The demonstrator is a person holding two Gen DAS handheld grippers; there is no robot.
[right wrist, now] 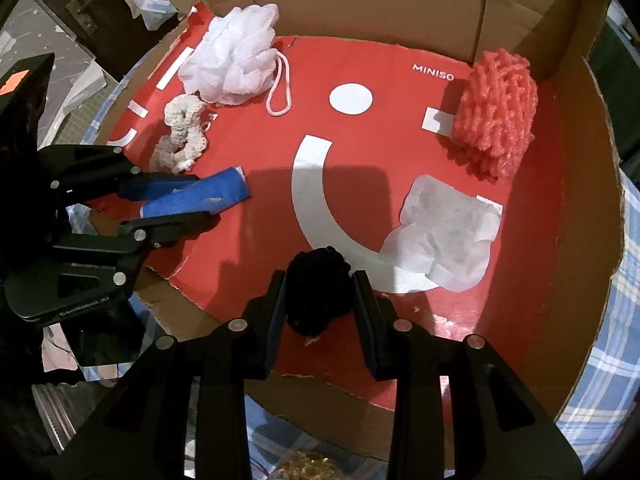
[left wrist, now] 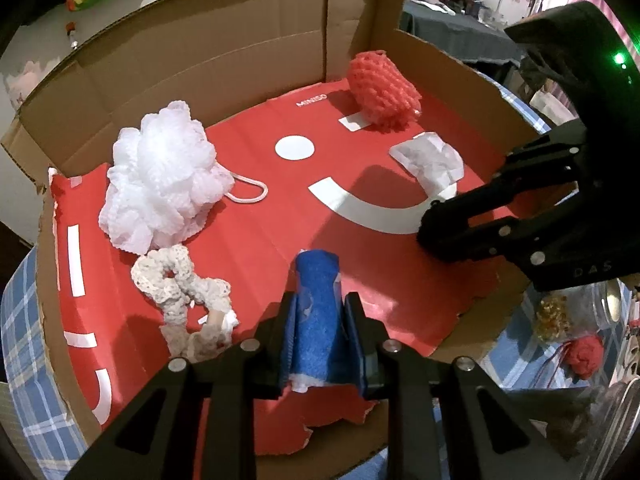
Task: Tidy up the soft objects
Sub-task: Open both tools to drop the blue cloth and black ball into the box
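My left gripper [left wrist: 318, 308] is shut on a rolled blue cloth [left wrist: 316, 304], low over the red paper liner [left wrist: 260, 240] of a cardboard box; it also shows in the right wrist view [right wrist: 188, 200]. My right gripper [right wrist: 320, 284] is shut on a black fuzzy ball [right wrist: 318, 292] near the box's front edge. In the box lie a white mesh bath pouf [left wrist: 160, 176], a cream crocheted scrunchie [left wrist: 180, 288], a red mesh pouf [left wrist: 382, 88] and a crumpled white tissue [left wrist: 428, 158].
The cardboard box walls [left wrist: 200, 64] stand at the back and right. The box rests on a blue plaid cloth [left wrist: 24, 340]. A red yarn ball [left wrist: 584, 356] and a glass jar [left wrist: 576, 312] sit outside the box on the right.
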